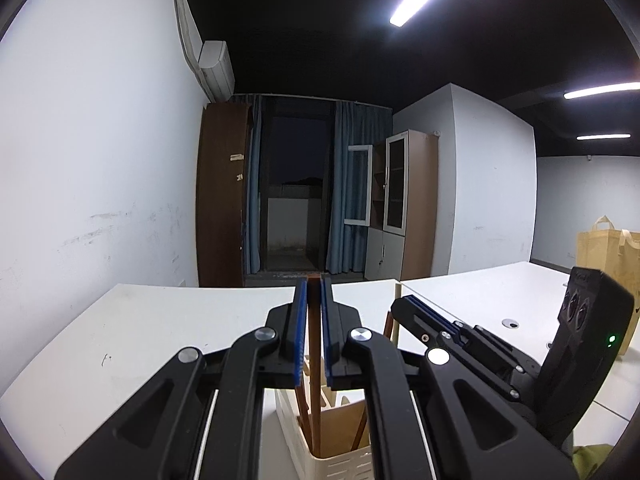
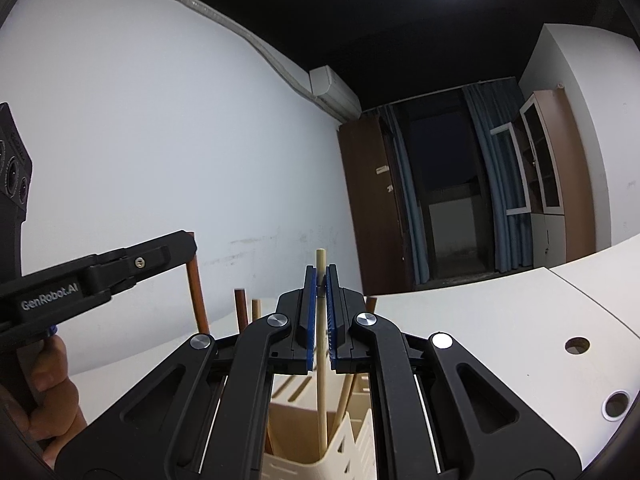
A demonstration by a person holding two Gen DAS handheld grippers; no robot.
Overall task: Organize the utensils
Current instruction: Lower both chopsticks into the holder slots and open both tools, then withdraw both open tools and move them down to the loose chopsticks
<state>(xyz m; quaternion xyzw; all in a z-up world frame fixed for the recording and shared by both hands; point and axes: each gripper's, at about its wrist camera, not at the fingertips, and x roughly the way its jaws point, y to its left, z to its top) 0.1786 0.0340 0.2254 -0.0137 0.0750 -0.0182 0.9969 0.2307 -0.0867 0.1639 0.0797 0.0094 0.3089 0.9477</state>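
My left gripper (image 1: pixel 313 292) is shut on a dark brown wooden stick (image 1: pixel 314 380) that stands upright, its lower end inside a cream slotted utensil holder (image 1: pixel 340 466). My right gripper (image 2: pixel 320 280) is shut on a pale wooden stick (image 2: pixel 321 392) that stands upright in the same holder (image 2: pixel 344 452). The right gripper also shows in the left wrist view (image 1: pixel 416 308), and the left gripper in the right wrist view (image 2: pixel 188 244), holding the brown stick (image 2: pixel 198 292). Other sticks (image 2: pixel 240 310) stand in the holder.
The holder stands on a white table (image 1: pixel 120 332) with cable holes (image 2: pixel 577 345). A white wall lies to the left. A brown cabinet (image 1: pixel 220 196), curtains and a glass cabinet stand at the back. A paper bag (image 1: pixel 608 248) is at far right.
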